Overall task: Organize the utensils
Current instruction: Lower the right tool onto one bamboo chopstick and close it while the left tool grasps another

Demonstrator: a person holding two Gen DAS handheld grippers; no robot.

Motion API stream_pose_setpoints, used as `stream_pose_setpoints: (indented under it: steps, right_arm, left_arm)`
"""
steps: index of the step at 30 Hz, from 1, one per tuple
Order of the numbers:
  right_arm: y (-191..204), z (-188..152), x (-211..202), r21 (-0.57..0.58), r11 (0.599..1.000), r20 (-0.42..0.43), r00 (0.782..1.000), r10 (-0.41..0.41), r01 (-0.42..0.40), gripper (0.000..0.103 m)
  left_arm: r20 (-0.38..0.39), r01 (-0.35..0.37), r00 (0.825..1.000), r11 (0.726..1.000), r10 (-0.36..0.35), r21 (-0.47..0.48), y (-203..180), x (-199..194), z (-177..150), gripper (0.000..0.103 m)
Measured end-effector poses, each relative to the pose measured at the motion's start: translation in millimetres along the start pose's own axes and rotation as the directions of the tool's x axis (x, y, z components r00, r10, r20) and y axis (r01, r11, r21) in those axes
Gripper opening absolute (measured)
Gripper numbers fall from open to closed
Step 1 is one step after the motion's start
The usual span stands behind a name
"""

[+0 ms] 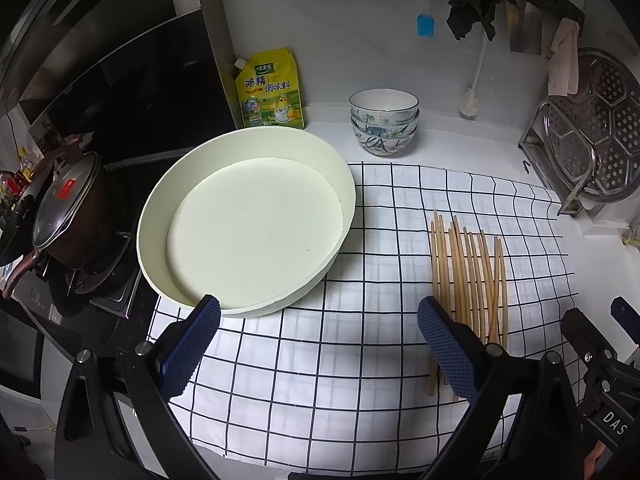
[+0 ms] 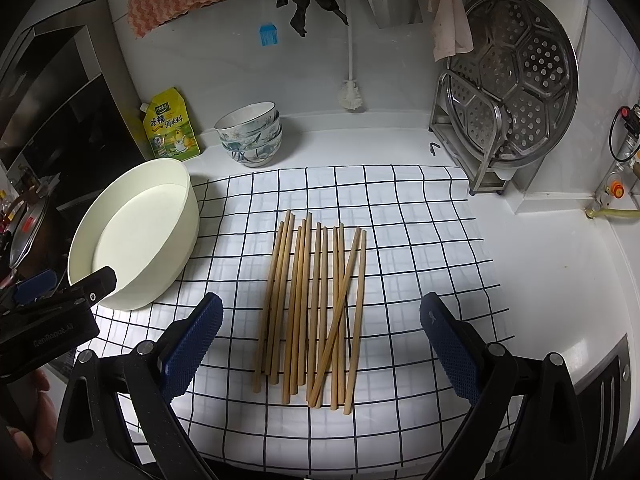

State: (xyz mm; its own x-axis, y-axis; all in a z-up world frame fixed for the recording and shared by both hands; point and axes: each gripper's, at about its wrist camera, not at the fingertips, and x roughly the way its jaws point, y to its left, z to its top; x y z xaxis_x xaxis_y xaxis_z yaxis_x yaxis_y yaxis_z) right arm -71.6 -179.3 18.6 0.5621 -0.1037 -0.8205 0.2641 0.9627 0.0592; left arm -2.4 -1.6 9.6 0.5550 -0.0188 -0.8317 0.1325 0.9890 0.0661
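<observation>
Several wooden chopsticks (image 2: 312,304) lie side by side on a white cloth with a black grid (image 2: 400,240); in the left wrist view the chopsticks (image 1: 468,272) sit right of centre. A round cream tray (image 1: 248,220) rests at the cloth's left edge, seen also as the tray (image 2: 136,232) in the right wrist view. My left gripper (image 1: 320,320) is open, hovering between tray and chopsticks. My right gripper (image 2: 320,316) is open, its fingers straddling the near ends of the chopsticks from above. Neither holds anything.
Stacked patterned bowls (image 2: 250,136) and a yellow seasoning pouch (image 2: 170,126) stand at the back. A steel rack with a steamer plate (image 2: 516,80) is back right. A lidded pot (image 1: 68,208) sits on the stove at left. A sink edge (image 2: 600,380) lies right.
</observation>
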Motion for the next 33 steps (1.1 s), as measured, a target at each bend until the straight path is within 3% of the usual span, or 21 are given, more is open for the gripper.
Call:
stream_pose_setpoints:
  steps: [15,23,29,33]
  right_arm:
    - [-47.1,-11.8,37.1,0.02,0.999,-0.047,0.999,0.026,-0.025,0.094]
    - [-73.4,-28.0,87.3,0.048,0.999,-0.116,0.993,-0.004,0.009,0.094]
    - [-81.6,-37.9,120.6,0.029,0.999,-0.163,0.986,-0.036,0.041,0.094]
    - [-80.3,-43.0,137.5,0.013,0.999,-0.186,0.981,-0.047,0.05,0.094]
  left_arm:
    - [-0.007,0.056,0.998,0.998,-0.056,0.038,-37.9,36.4,-6.8,0.097]
    - [-0.087,0.122,0.989,0.992,-0.122,-0.006,-58.6,83.7,-20.2,0.097]
    - [-0.077,0.094,0.993,0.996,-0.092,0.014,-72.7,107.1,-24.9,0.097]
    - [-0.115,0.081,0.99,0.996,-0.075,0.047,-77.1,123.6,-29.0,0.097]
